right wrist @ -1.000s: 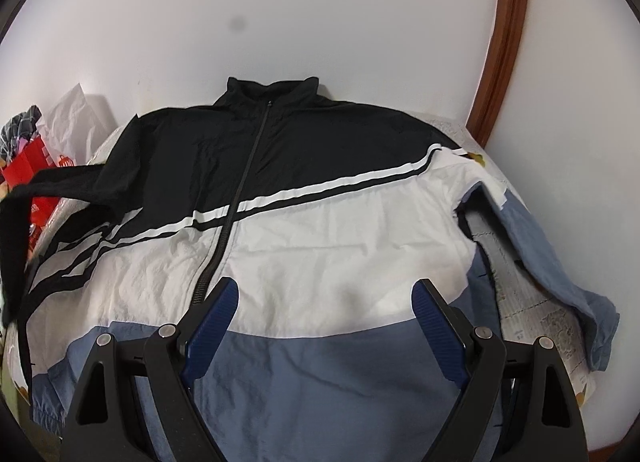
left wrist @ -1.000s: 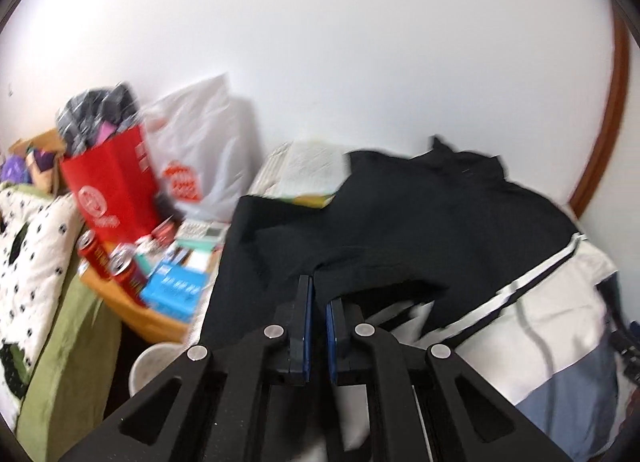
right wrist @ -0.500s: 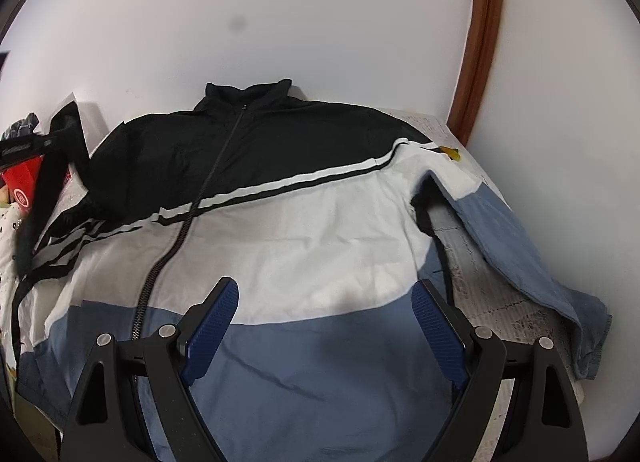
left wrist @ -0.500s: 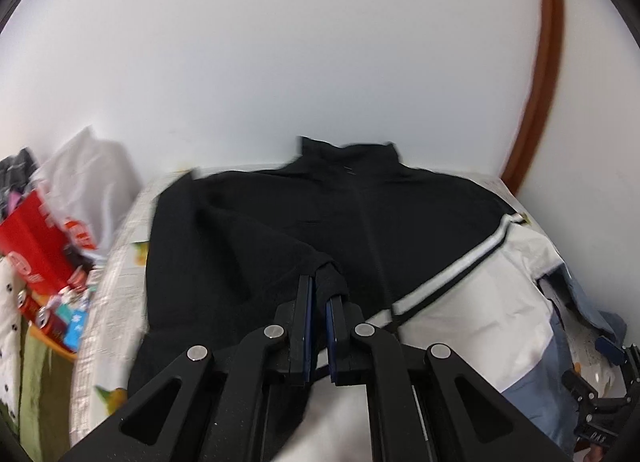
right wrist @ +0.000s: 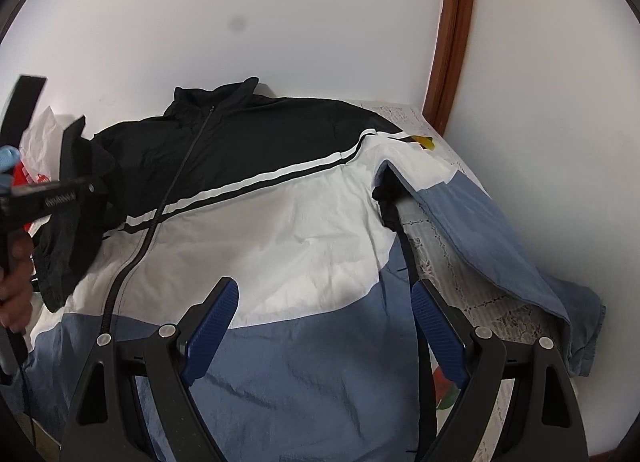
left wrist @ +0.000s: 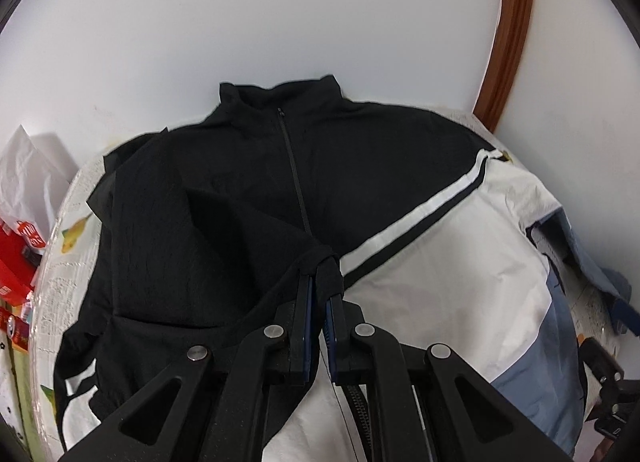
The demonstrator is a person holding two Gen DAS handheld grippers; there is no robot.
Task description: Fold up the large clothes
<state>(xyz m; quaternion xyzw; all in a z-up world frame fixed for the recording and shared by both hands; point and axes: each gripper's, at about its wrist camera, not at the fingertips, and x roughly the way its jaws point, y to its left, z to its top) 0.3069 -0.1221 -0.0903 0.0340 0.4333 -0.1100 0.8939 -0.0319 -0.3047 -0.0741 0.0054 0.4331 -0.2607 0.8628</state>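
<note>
A large zip jacket (right wrist: 304, 221), black at the top, white in the middle and blue at the hem, lies face up on a table covered with a lace cloth (right wrist: 452, 258). My left gripper (left wrist: 320, 286) is shut on the black sleeve (left wrist: 224, 246) and holds it lifted over the jacket's chest. The left gripper also shows at the left of the right wrist view (right wrist: 84, 197). My right gripper (right wrist: 324, 302) is open and empty above the blue hem. The other sleeve (right wrist: 492, 238), blue, lies spread out to the right.
A white wall is just behind the table, with a brown wooden door frame (right wrist: 456, 33) at the right. A white plastic bag (left wrist: 28, 173) and a red bag (left wrist: 16, 254) stand left of the table.
My left gripper has carried the black sleeve from the left side in over the jacket's chest. My right gripper has stayed open and shifted slightly right over the hem.
</note>
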